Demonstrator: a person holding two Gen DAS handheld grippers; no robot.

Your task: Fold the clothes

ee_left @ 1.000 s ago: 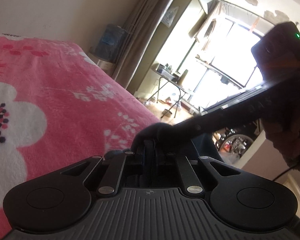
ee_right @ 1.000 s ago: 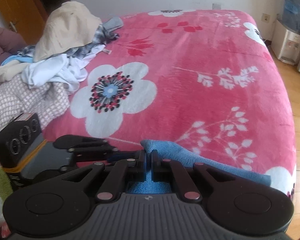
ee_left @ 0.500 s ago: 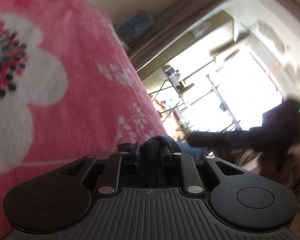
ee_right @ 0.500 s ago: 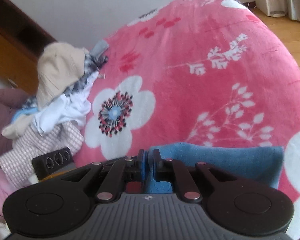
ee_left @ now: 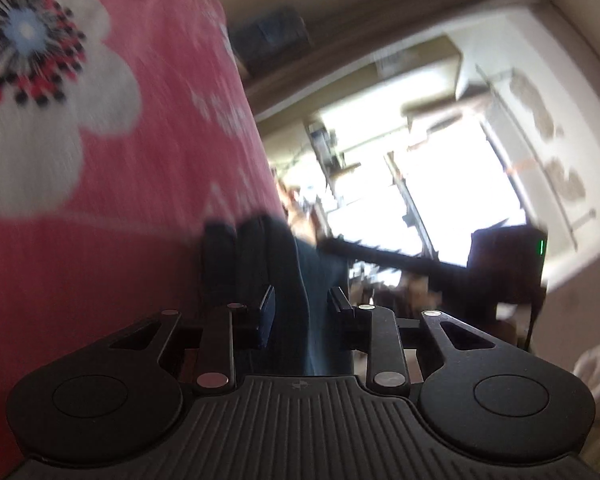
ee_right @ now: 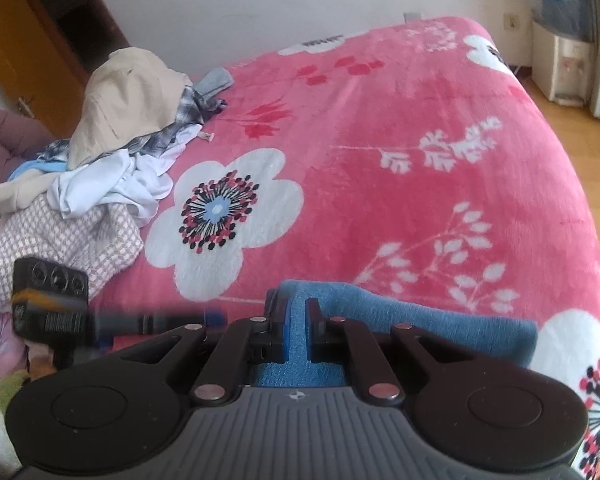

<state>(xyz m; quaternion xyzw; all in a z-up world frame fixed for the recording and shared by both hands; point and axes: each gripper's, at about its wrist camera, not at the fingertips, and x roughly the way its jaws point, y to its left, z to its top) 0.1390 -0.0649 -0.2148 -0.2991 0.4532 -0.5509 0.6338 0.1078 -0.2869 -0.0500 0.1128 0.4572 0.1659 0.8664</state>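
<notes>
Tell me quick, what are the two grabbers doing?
Left gripper: jaws opening, blue cloth between them, not pinched.
Right gripper: shut on the blue cloth.

Blue garment (ee_right: 440, 320), folded, flat at pink bedspread (ee_right: 400, 160) edge.

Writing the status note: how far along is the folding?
Done: nothing visibly finished. In hand: the blue cloth lies doubled at the bed's near edge; right gripper pinches it, left gripper is opening with cloth between its jaws. Left: the heap of unfolded clothes.
</notes>
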